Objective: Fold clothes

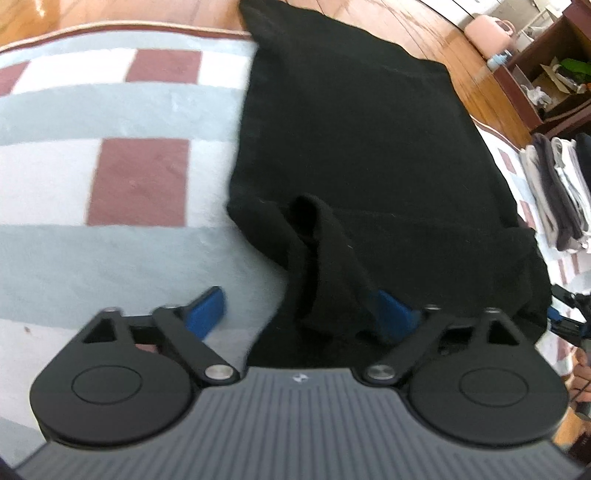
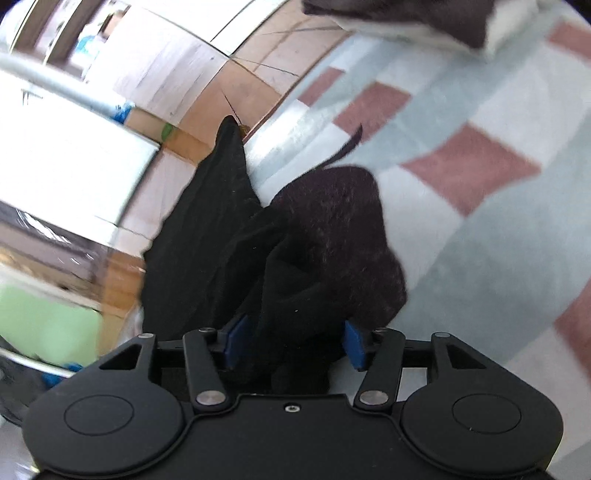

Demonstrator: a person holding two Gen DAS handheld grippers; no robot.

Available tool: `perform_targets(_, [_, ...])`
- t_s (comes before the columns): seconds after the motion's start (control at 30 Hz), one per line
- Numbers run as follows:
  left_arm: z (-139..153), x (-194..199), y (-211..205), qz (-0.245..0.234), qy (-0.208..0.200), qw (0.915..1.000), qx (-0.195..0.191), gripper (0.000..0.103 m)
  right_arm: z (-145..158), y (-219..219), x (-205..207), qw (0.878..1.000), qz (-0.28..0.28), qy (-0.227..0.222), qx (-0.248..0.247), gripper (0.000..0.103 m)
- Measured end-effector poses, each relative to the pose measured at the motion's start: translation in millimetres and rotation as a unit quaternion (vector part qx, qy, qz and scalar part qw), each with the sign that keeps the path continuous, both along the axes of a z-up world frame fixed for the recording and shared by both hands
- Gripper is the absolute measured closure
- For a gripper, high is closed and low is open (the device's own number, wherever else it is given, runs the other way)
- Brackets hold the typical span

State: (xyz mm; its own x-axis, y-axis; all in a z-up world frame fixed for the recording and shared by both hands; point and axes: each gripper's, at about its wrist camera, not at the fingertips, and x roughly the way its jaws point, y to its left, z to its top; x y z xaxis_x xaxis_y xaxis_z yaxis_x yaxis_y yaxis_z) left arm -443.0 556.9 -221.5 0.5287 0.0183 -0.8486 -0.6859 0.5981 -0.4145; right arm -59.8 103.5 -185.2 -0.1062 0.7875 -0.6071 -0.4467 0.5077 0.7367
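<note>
Now, with your left tongs [image 1: 303, 314] spread wide around a raised fold and your right tongs [image 2: 291, 343] parted, pads clear of bunched cloth, the soft, limp black garment [image 1: 354, 140] lies along the checked rug's [image 1: 110, 147] far edge, overhanging the floor, so pinch corners or hems.

1. Plain black knit garment [image 1: 351, 140], no print.
2. Fleecy checked rug [image 1: 122, 155]: pale grey-blue bands, white blocks, dusty-red squares, tan edge.
3. Wooden plank floor [image 1: 424, 33]: orange-brown.
4. Black tongs [image 2: 291, 343], blue pads [image 2: 352, 345].
</note>
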Motion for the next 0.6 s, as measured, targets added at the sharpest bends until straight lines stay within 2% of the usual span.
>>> perform_targets(0.03, [0,3,-2,-0.007,0.003,1.0000,-0.001,0.001,-2,-1,2,1.000,-0.004,0.013,0.012,0.042])
perform_targets(0.1, [0,8,-9,-0.021,0.017,0.9995,0.018,0.005,-5,-3,5,0.999,-0.009,0.031,0.030,0.042])
perform_targets(0.13, [2,10,-13,-0.026,0.020,0.9990,0.031,0.023,-7,-1,5,0.999,-0.006,0.033,0.027,0.041])
perform_targets(0.17, [5,12,-16,-0.029,0.017,0.9985,0.044,0.047,-9,1,6,0.999,-0.004,0.036,0.024,0.040])
perform_targets(0.2, [9,13,-19,-0.032,0.014,0.9978,0.056,0.088,-11,3,6,0.999,-0.001,0.038,0.021,0.039])
perform_targets(0.23, [13,15,-22,-0.033,0.007,0.9973,0.066,0.087,-14,7,6,0.999,0.003,0.041,0.018,0.039])
perform_targets(0.27, [18,19,-29,-0.047,0.009,0.9943,0.095,0.088,-18,12,4,0.999,0.007,0.045,0.017,0.039])
perform_targets(0.3, [23,24,-35,-0.061,0.012,0.9902,0.125,0.088,-18,17,1,0.999,0.017,0.040,0.030,0.050])
perform_targets(0.33, [30,27,-41,-0.073,0.014,0.9856,0.152,0.088,-15,25,-4,0.998,0.038,0.024,0.046,0.088])
perform_targets(0.37, [36,30,-47,-0.083,0.015,0.9806,0.177,0.088,-7,29,-8,0.998,0.043,-0.001,0.050,0.087])
perform_targets(0.43, [49,29,-49,-0.077,0.001,0.9792,0.188,0.088,9,39,-16,0.996,0.053,-0.050,0.058,0.087])
perform_targets(0.53, [68,19,-43,-0.041,-0.028,0.9839,0.172,0.089,46,38,-19,0.992,0.055,-0.068,0.094,0.088])
perform_targets(0.6, [77,11,-41,-0.024,-0.040,0.9859,0.161,0.089,68,35,-23,0.990,0.063,-0.083,0.100,0.088])
